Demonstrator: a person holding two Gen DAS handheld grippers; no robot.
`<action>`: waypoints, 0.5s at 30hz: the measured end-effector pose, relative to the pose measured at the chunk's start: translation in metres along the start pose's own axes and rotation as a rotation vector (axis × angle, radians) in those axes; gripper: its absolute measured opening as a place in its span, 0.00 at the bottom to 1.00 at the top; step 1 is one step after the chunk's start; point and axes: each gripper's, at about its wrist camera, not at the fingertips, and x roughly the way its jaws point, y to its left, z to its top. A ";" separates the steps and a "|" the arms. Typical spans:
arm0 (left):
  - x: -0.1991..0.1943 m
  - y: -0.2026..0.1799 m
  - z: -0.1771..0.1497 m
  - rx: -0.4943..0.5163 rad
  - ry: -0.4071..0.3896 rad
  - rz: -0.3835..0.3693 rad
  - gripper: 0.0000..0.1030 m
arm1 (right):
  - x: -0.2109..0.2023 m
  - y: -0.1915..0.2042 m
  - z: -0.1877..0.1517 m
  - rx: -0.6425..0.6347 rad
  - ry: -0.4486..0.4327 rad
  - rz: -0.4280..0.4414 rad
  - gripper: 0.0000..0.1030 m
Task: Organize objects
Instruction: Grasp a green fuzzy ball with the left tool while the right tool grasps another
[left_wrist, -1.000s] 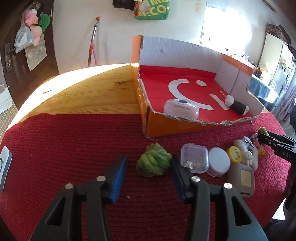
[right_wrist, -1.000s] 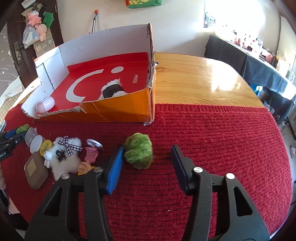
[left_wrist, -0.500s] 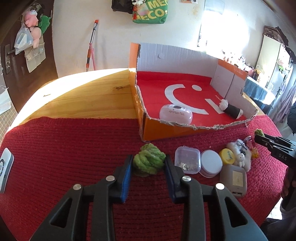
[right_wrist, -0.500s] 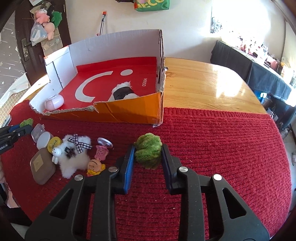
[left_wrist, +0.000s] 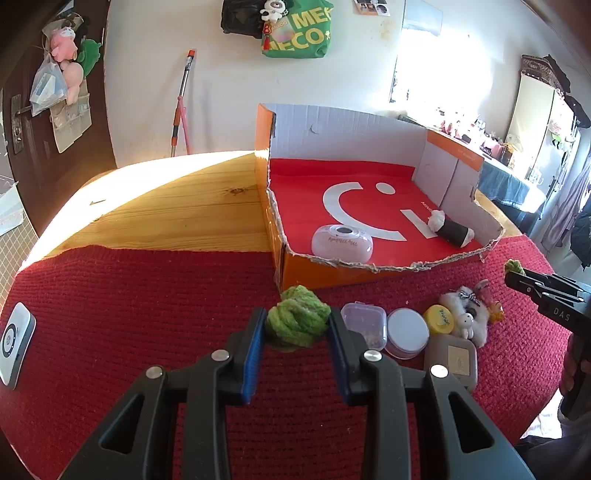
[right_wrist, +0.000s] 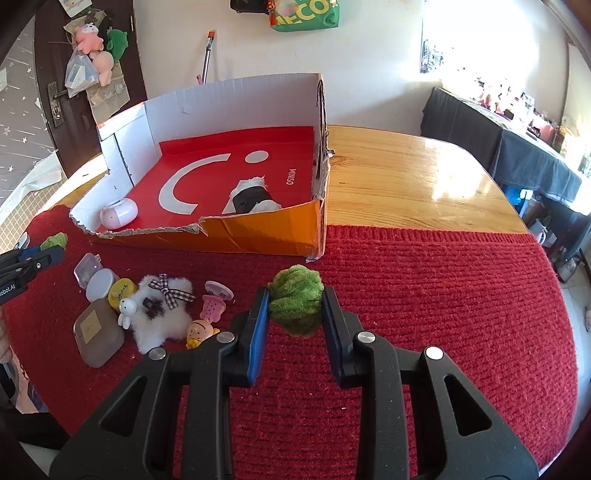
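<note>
My left gripper (left_wrist: 297, 325) is shut on a green yarn ball (left_wrist: 298, 320) and holds it just above the red knitted mat (left_wrist: 147, 302). My right gripper (right_wrist: 295, 306) is shut on a second green fuzzy ball (right_wrist: 295, 297), also lifted off the mat. The orange cardboard box (left_wrist: 332, 275) with a red floor stands behind both, low front wall toward me; it also shows in the right wrist view (right_wrist: 266, 236). Inside lie a white oval case (left_wrist: 341, 243) and a black-and-white plush (left_wrist: 450, 229).
On the mat between the grippers lie a clear small box (left_wrist: 364, 325), a white round tin (left_wrist: 406, 332), a yellow lid (left_wrist: 439, 319), a grey case (left_wrist: 452, 360), a white fluffy toy (right_wrist: 162, 314) and small figurines (right_wrist: 214, 304). A white device (left_wrist: 14, 341) lies far left. Bare wooden table (right_wrist: 406, 184) is behind.
Both grippers closed from wide open onto their green balls and lifted them slightly off the mat toward the box.
</note>
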 end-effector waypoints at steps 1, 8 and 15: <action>-0.001 0.000 0.000 0.000 -0.003 -0.001 0.33 | -0.001 0.000 0.000 0.001 -0.002 0.001 0.26; -0.015 -0.005 0.009 0.016 -0.035 -0.024 0.33 | -0.014 0.004 0.007 -0.004 -0.034 0.019 0.26; -0.018 -0.020 0.027 0.073 -0.043 -0.075 0.33 | -0.026 0.014 0.024 -0.034 -0.064 0.089 0.26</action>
